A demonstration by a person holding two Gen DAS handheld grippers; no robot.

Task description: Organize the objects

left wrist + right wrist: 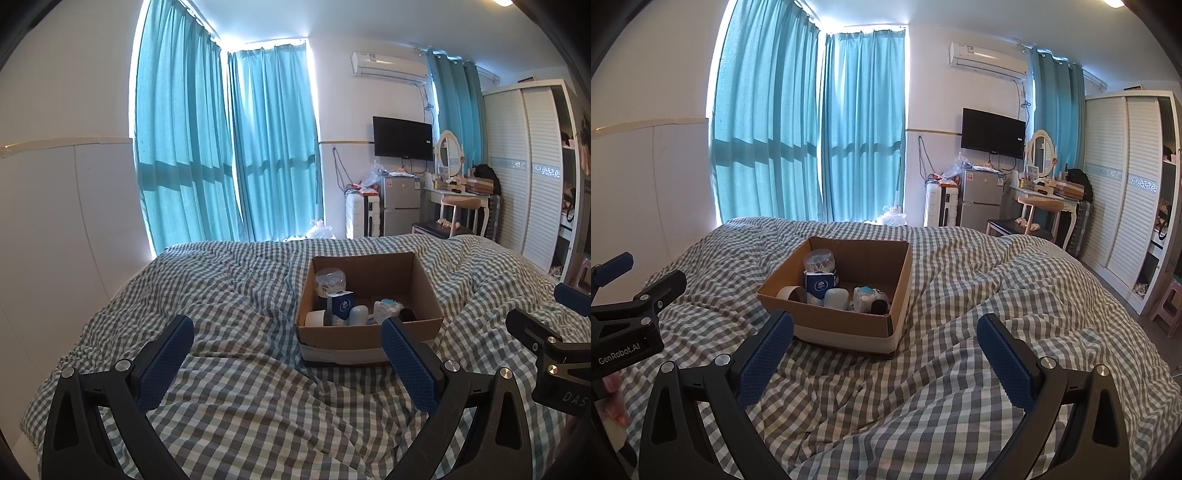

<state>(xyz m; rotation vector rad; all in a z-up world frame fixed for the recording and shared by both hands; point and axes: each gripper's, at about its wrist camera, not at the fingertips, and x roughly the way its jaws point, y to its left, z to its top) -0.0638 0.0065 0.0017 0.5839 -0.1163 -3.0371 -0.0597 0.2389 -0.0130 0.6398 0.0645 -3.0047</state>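
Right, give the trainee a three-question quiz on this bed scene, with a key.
1. True or false: the open brown cardboard box rests on the grey-and-white checked quilt.
2. Which item stands at the back of the box? A) clear round plastic jar with a lid B) green mug C) red book
3. Fill in: both the left hand-held gripper and the right hand-held gripper are ____ and hold nothing.

Key: 1 true; 2 A; 3 open
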